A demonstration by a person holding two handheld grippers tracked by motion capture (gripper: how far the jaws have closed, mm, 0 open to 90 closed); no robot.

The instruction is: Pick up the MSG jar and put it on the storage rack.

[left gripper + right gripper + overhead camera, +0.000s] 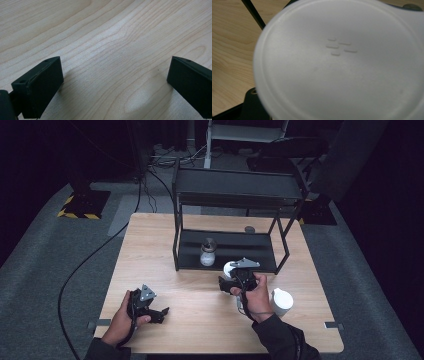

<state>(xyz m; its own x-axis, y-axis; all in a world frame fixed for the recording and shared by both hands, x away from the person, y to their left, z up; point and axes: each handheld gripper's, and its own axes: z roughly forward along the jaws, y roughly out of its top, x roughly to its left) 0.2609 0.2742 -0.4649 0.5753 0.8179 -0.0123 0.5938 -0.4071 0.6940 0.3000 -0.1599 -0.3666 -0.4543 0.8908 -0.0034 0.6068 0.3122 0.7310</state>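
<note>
- The jaws of the right gripper are clenched on a white container at the front edge of the rack; in the right gripper view its round, moulded end sits close before the camera, with a few small raised marks near its middle. The jaws of the left gripper stand released and wide apart – in the left gripper view one black jaw rises at each lower corner, with bare wood grain between them and nothing in the gap.
- The wooden surface carries everything, pale and lightly grained, on a grey carpeted floor.
- A black metal rack stands at the far middle of the surface, with a dark top shelf and a dark bottom tray.
- The person's right hand holds the right gripper just in front of the rack's bottom tray; the left hand holds the left gripper low near the front left of the surface, well apart from the rack.
- A second white container stands on the surface just to the right of the right hand.
- A small glass jar with pale contents stands on the bottom tray – to the left of the gripped container and apart from it.
</note>
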